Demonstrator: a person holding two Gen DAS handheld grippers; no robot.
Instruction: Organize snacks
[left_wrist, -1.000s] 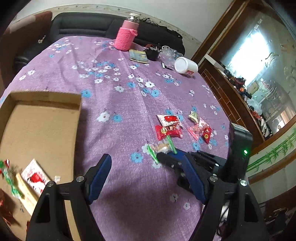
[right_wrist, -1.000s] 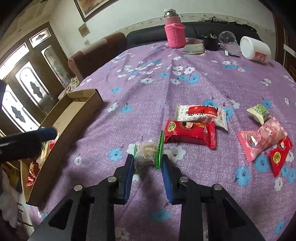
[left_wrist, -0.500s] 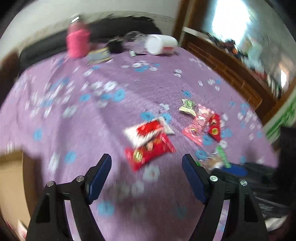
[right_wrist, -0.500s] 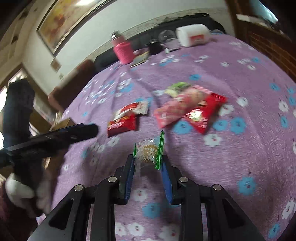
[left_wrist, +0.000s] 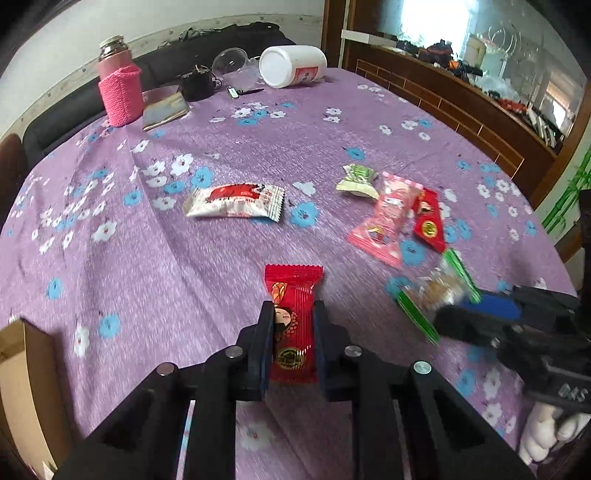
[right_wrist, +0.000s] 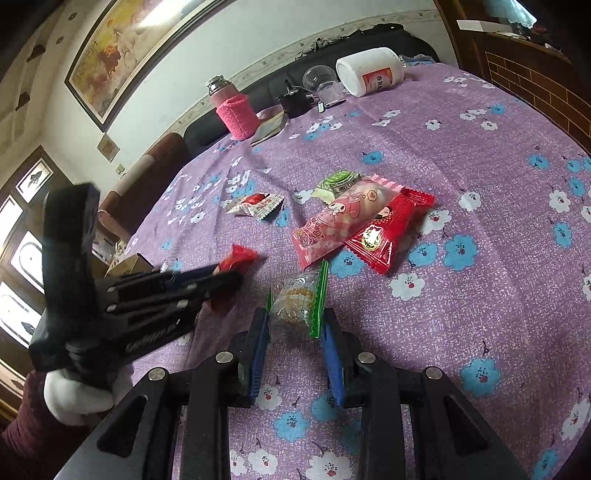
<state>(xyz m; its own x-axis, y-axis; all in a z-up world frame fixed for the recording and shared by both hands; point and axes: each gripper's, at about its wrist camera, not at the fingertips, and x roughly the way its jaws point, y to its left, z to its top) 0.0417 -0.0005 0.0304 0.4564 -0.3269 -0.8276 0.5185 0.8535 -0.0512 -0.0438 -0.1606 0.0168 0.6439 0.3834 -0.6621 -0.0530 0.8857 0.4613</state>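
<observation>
My left gripper (left_wrist: 293, 314) is shut on a red snack packet (left_wrist: 293, 325) that lies on the purple flowered tablecloth (left_wrist: 184, 266). My right gripper (right_wrist: 295, 321) is shut on a clear packet with green ends (right_wrist: 299, 299); that packet also shows in the left wrist view (left_wrist: 436, 291). On the cloth lie a white-and-red packet (left_wrist: 236, 201), a green-white candy (left_wrist: 356, 181), a pink packet (left_wrist: 388, 221) and a small red packet (left_wrist: 428, 219). In the right wrist view the left gripper (right_wrist: 225, 280) sits just left of mine.
A pink-sleeved flask (left_wrist: 120, 92), a booklet (left_wrist: 164, 110), a black item (left_wrist: 197, 83), a clear cup (left_wrist: 231, 62) and a toppled white jar (left_wrist: 291, 64) stand at the far edge. A cardboard box (left_wrist: 22, 380) is at the near left. A wooden cabinet (left_wrist: 461, 96) borders the right.
My left gripper swung right from the box, came down over the red packet and closed on it. My right gripper kept its hold on the clear packet and turned toward the snack pile.
</observation>
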